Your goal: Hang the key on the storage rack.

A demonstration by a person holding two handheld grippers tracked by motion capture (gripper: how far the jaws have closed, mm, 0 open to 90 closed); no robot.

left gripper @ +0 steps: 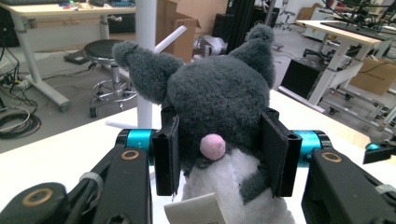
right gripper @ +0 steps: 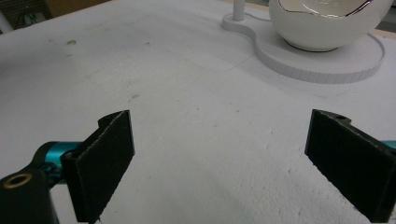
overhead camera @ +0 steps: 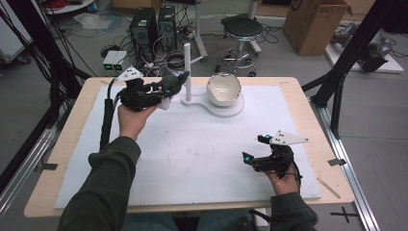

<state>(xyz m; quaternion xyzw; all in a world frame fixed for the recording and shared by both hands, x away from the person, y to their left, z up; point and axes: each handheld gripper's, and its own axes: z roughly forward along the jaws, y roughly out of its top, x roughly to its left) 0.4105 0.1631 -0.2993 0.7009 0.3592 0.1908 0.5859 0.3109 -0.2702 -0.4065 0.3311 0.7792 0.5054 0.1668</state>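
Right tool [overhead camera: 254,149] low over table, jaws wide apart, left tool [overhead camera: 169,91] raised, clamping grey plush toy [left gripper: 219,107]

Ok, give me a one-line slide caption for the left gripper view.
Left claw shut on a grey-and-white plush toy, its pink nose facing the camera, a white post behind it.

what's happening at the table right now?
A person holds a gripper in each hand. The left gripper is shut on a grey and white plush toy, held off the table next to the white post of a white stand. A white bowl sits on that stand's round base. The right gripper has its jaws open with nothing between them, low over the white mat.
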